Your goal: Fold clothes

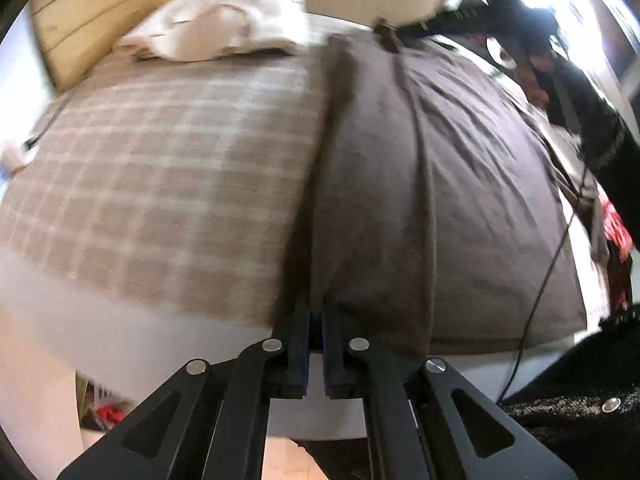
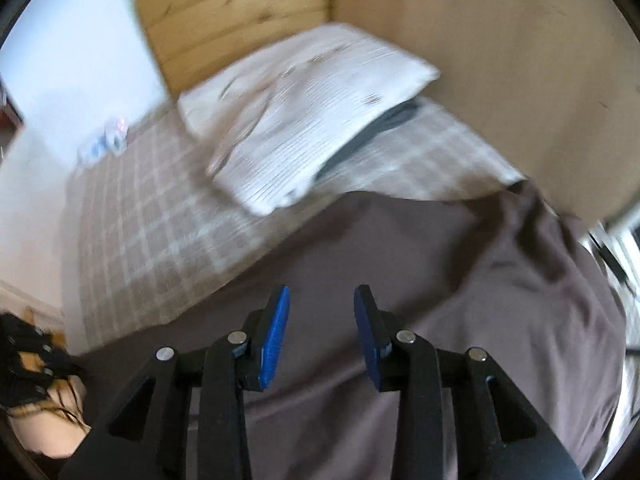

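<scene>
- The brown garment (image 1: 460, 184) lies spread on the bed, over the checked bedspread (image 1: 160, 168), on the side away from the white pillow (image 1: 216, 20). One long edge is doubled over into a dark ridge that runs up the middle of my left view.
- The cloth looks thin and soft, dull grey-brown, with long shallow creases; in the right view its far corner (image 2: 532, 208) is rucked up near the wall. I cannot tell what sort of garment it is.
- My left claw (image 1: 315, 322) is nearly closed, and the near end of that folded edge seems pinched between its blue pads (image 1: 304, 360), though blur keeps me from being sure.
- My right claw (image 2: 320, 320) stands partly apart with nothing between its pads, hovering over the flat cloth.
- Risk, as I judge it: with only one corner gripped, a pull would drag the whole garment askew and skew the fold.
- The thin edge could also slip from the left pads, since so little fabric is caught.
- The rumpled far corner may get folded in as a lump unless I smooth it.
- A dark cable (image 1: 536, 292) hangs at the bed's right edge and could snag.
</scene>
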Demonstrator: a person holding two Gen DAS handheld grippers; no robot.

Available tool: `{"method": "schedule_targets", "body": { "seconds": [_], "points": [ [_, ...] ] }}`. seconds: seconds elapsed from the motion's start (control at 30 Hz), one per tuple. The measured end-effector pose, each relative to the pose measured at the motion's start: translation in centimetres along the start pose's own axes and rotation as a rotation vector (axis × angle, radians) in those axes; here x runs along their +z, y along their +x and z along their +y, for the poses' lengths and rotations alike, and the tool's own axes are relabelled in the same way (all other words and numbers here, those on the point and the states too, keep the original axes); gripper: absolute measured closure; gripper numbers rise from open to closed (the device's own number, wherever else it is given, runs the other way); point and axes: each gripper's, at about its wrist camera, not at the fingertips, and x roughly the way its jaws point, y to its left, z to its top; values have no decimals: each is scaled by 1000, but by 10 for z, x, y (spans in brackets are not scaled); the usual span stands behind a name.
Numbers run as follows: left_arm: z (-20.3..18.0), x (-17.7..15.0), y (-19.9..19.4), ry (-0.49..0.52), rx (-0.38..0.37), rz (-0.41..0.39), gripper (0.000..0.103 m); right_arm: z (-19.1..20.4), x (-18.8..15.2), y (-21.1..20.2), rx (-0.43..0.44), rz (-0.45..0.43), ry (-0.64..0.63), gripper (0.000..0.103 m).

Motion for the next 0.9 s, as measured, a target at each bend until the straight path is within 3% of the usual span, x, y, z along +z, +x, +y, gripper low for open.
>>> {"method": "schedule_targets", "body": {
  "seconds": [0.07, 0.17, 0.3, 0.37, 0.43, 0.53, 0.6, 0.67, 0.73, 0.8, 0.9],
  "points": [
    [5, -2, 0, -22, -12, 12, 92, 12, 0, 23, -2, 61, -35, 70],
    [2, 3, -6, -4, 42, 16, 76, 17, -9, 45, -45, 104, -78, 69],
    [-4, 20, -23, 2, 61, -103, 74, -5, -11, 21, 16, -36, 19, 70],
    [-10, 31, -19, 23, 53, -144, 74, -15, -7, 27, -20, -53, 30, 70],
    [-12, 36, 2, 36, 11, -101, 73, -24, -2, 39, -62, -41, 26, 70],
    [-11, 33, 33, 45, 81, -27, 71, -34, 7, 52, -96, -36, 15, 68],
    [-1, 29, 34, 15, 89, -19, 71, -38, 16, 48, -87, -19, 16, 68],
    [4, 25, 30, -8, 101, -28, 71, -40, 24, 35, -76, -56, 20, 67],
    [7, 21, 25, -19, 94, -36, 67, -40, 34, 32, -82, -54, -3, 58],
    [5, 19, 30, 10, 90, -17, 60, -39, 43, 35, -92, -36, -34, 57],
    [-1, 18, 42, 63, 102, 15, 59, -35, 56, 50, -107, 4, -119, 57]
  ]
}}
